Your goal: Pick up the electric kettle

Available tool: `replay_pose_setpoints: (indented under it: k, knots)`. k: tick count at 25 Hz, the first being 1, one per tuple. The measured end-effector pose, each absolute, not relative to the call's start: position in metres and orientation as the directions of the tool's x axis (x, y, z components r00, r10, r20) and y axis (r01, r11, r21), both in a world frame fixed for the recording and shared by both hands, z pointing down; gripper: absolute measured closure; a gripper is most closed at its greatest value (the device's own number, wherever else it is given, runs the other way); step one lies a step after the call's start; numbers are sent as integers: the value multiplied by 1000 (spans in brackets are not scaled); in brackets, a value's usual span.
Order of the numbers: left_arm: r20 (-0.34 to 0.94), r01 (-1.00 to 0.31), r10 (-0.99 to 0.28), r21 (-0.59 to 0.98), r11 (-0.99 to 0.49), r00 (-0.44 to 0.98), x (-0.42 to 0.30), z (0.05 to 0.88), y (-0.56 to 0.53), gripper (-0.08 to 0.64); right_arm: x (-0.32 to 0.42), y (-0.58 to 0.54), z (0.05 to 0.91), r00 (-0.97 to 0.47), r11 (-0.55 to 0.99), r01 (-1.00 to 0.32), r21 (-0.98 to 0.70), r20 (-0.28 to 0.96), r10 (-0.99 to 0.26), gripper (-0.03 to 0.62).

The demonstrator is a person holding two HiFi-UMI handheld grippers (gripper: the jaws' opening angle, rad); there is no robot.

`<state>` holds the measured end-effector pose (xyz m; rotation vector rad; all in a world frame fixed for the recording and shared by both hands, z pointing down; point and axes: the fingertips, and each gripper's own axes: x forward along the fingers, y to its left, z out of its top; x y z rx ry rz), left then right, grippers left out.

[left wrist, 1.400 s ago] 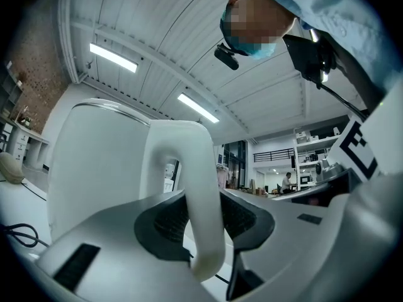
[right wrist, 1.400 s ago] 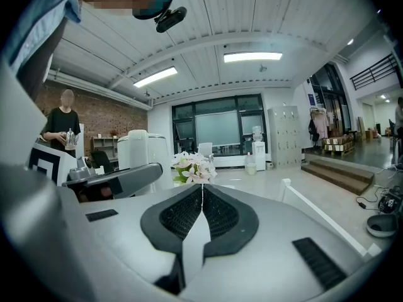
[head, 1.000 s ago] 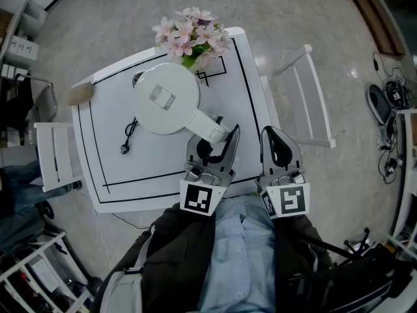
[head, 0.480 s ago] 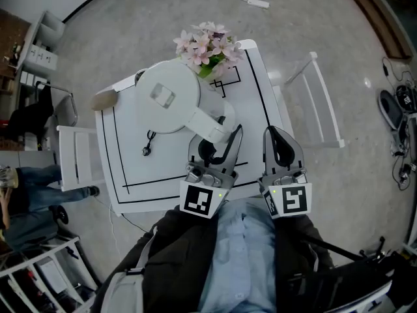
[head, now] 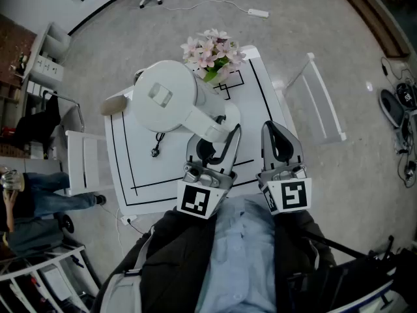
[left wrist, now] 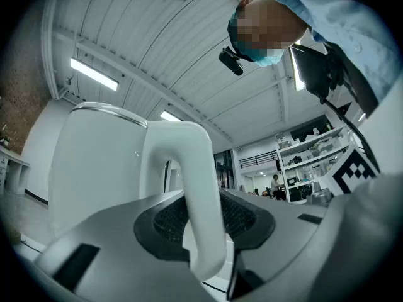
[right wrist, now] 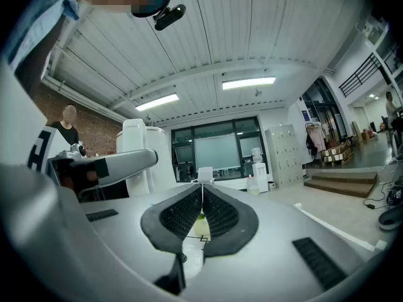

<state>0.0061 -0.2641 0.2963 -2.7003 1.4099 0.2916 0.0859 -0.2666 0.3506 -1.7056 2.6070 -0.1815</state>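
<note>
Over white table [head: 182,168] edge hangs electric kettle [head: 163,98], handle clamped in left hand-held gripper [head: 218,139]; right hand-held gripper [head: 279,135] clenched empty.

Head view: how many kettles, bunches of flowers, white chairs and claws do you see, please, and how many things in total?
kettle: 1
flowers: 1
white chairs: 2
claws, left claw and right claw: 2
Total: 6
</note>
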Motion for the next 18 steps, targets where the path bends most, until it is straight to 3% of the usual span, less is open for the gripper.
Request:
replay_pose_setpoints:
  k: [18]
  knots:
    - [-221, -813, -795, 16, -583, 565, -3, 298, -257, 422, 81, -264, 342, -394, 390, -918, -72, 38, -919, 575]
